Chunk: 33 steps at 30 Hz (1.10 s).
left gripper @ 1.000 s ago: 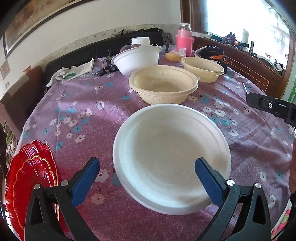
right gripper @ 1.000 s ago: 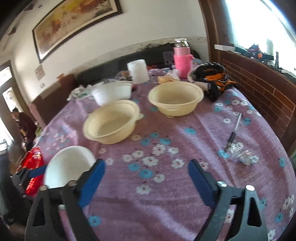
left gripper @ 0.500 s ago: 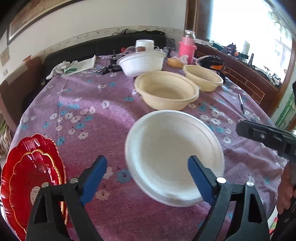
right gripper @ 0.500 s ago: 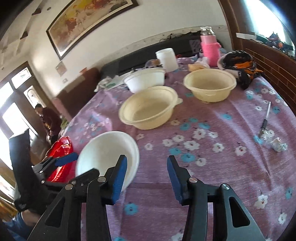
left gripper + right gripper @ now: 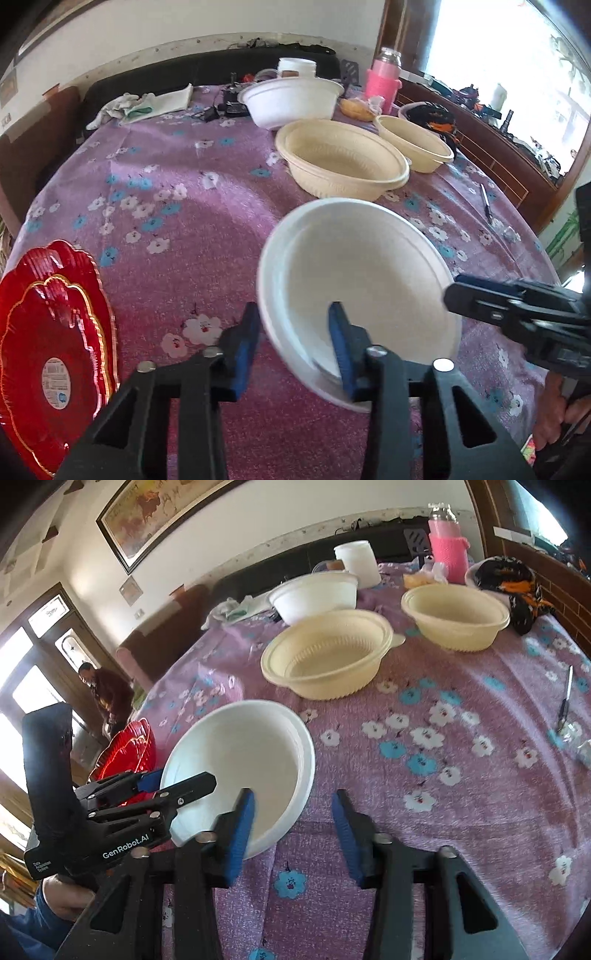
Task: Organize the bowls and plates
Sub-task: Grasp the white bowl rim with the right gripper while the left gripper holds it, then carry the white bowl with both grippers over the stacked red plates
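- Left gripper (image 5: 295,345), marked "GenRobot.AI", has just been closing its jaws across the near rim of the white bowl (image 5: 362,280); contact unclear.
- Right gripper (image 5: 293,823), jaws narrowed from closing, straddles the bowl's opposite rim.
- Bowl tilts above the purple tablecloth (image 5: 184,229), beside red plates (image 5: 51,350).

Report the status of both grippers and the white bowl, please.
Left gripper just closed onto white bowl near rim, bowl tilted. Right gripper just closing at its other rim, fingers astride; grip unclear. Nothing in the way.
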{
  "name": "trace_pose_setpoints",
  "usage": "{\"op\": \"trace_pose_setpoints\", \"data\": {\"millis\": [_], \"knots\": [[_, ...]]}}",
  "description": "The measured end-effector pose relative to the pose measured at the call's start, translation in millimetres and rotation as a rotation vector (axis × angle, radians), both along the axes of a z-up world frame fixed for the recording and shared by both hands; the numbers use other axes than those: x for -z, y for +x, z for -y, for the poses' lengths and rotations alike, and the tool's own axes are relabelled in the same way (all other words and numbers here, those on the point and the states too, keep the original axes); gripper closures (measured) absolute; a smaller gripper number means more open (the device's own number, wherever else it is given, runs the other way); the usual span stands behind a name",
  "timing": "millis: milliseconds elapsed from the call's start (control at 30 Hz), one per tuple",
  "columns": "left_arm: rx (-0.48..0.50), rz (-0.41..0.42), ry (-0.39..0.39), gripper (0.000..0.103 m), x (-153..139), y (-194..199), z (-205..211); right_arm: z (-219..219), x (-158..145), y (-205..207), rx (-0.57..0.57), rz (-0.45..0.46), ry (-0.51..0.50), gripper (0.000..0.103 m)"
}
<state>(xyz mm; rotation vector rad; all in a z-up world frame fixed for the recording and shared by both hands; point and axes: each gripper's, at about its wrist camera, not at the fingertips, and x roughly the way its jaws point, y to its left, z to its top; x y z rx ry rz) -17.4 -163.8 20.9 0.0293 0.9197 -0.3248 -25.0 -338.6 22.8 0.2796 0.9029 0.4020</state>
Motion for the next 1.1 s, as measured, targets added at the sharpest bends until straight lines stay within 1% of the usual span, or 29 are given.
{"op": "trace_pose_setpoints", "data": {"millis": [33, 100, 333, 667, 1100], "knots": [[0.008, -0.001, -0.005, 0.081, 0.0, -1.0, 1.3, -1.4, 3.3, 1.3, -0.003, -0.016, 0.003, 0.084], [0.012, 0.015, 0.012, 0.081, -2.0, -3.7, 4.0, -2.5, 6.0, 1.4, -0.004, -0.022, 0.017, 0.086], [0.008, 0.050, 0.009, 0.081, -13.4, -9.1, 1.6, -3.7, -8.1, -5.6, -0.002, 0.019, 0.013, 0.086], [-0.013, 0.102, 0.008, 0.081, -31.3, -20.6, -9.2, -13.1, -21.4, -10.0, -0.020, 0.046, 0.013, 0.086], [-0.082, 0.147, -0.017, 0.081, -47.1, -36.4, -44.2, -45.7, -43.9, -11.2, -0.077, 0.088, -0.019, 0.086]]}}
